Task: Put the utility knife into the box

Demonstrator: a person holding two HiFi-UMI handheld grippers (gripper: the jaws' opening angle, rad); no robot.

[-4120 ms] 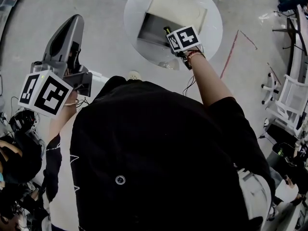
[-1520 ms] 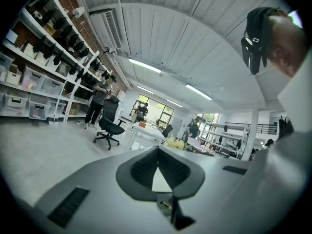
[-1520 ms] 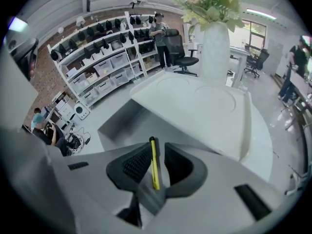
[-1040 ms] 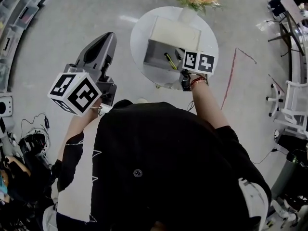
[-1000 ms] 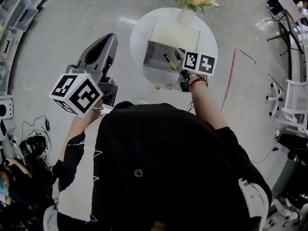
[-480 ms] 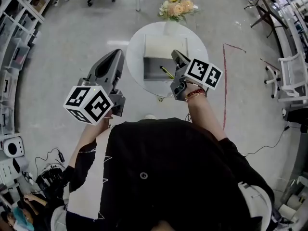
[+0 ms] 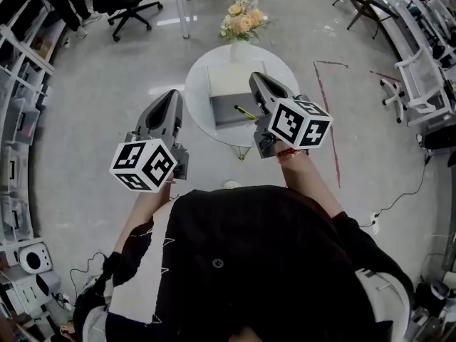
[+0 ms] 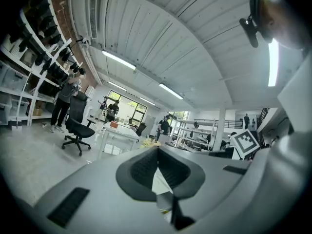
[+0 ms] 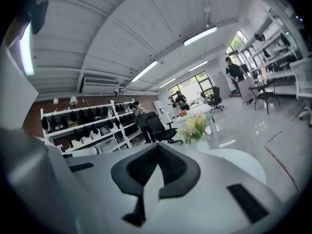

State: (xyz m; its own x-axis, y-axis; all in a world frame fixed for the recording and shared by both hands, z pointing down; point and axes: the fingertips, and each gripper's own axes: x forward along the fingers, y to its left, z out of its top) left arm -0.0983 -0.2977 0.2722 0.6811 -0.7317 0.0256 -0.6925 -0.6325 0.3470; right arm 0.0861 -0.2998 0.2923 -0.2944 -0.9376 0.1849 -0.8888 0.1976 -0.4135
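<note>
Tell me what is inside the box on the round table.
A yellowish utility knife lies on the grey floor of the open box. The right gripper covers the box's right side, so anything there cannot be seen.

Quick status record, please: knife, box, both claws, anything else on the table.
knife: yellow and black, lying inside the box, toward its right side
box: open, lid at the far side, on the round white table
left claw: shut, empty, left of the table in the head view
right claw: shut, empty, over the box's right side in the head view
other: flowers at the table's far edge
</note>
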